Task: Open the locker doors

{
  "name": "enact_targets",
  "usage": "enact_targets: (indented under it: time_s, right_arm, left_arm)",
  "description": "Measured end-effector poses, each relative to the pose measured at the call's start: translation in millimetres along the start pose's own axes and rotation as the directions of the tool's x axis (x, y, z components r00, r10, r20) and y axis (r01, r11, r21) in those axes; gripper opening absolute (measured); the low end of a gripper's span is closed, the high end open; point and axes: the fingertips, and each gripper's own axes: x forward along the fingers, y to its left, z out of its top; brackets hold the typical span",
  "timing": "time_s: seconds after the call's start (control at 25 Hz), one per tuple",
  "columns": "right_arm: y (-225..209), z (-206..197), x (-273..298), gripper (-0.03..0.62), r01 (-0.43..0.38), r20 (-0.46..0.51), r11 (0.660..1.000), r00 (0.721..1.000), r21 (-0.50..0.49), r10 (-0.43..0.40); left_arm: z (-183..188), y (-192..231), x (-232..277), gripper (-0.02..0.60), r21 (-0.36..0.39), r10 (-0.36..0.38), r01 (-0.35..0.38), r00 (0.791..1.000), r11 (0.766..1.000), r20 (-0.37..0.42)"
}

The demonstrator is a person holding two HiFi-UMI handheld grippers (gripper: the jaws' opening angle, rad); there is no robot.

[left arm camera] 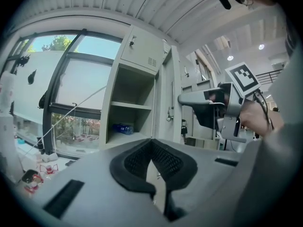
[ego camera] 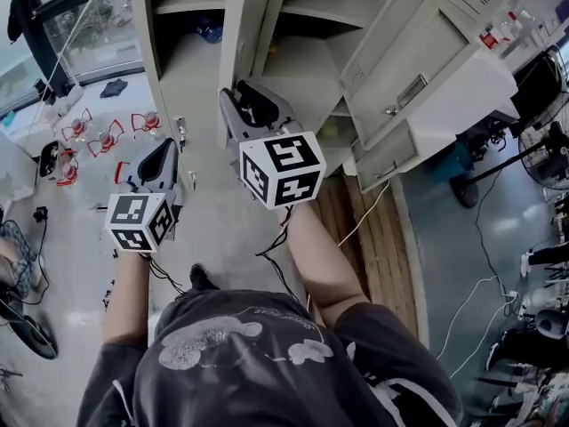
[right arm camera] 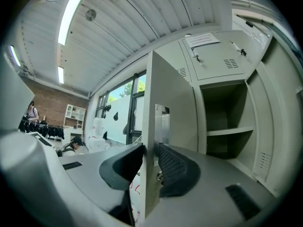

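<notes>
The grey lockers [ego camera: 293, 69] stand ahead of me, with several compartments showing bare shelves. One locker door [right arm camera: 151, 126] stands edge-on between my right gripper's jaws, and both black pads press on its edge. From the head view that right gripper [ego camera: 244, 92] sits at the door's edge [ego camera: 236, 34]. My left gripper [ego camera: 164, 154] hangs lower and to the left, away from the lockers. In its own view the left gripper [left arm camera: 151, 143] has its tips together with nothing between them. It faces an open compartment [left arm camera: 130, 108] holding a blue bottle [left arm camera: 124, 128].
Another door [ego camera: 418, 69] hangs swung out at the right. Upper doors [right arm camera: 218, 56] remain closed. Wooden boards [ego camera: 356, 229] and white cables [ego camera: 471, 301] lie on the floor to the right, beside a fan [ego camera: 551, 158]. Red-framed items [ego camera: 98, 132] lie left by the window.
</notes>
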Motion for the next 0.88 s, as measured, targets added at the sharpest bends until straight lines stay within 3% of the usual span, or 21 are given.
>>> enact_targets:
  time_s: [0.32, 0.88]
  right_arm:
    - [-30.9, -0.8, -36.9, 0.08, 0.038, 0.001, 0.999, 0.999, 0.003, -0.038]
    - [-80.9, -1.9, -71.4, 0.072, 0.111, 0.0, 0.994, 0.994, -0.013, -0.111]
  left_arm:
    - [6.4, -35.9, 8.3, 0.008, 0.015, -0.026, 0.026, 1.0, 1.0, 0.009]
    - [6.3, -74.8, 12.0, 0.008, 0.031, -0.07, 0.07, 0.998, 0.997, 0.002]
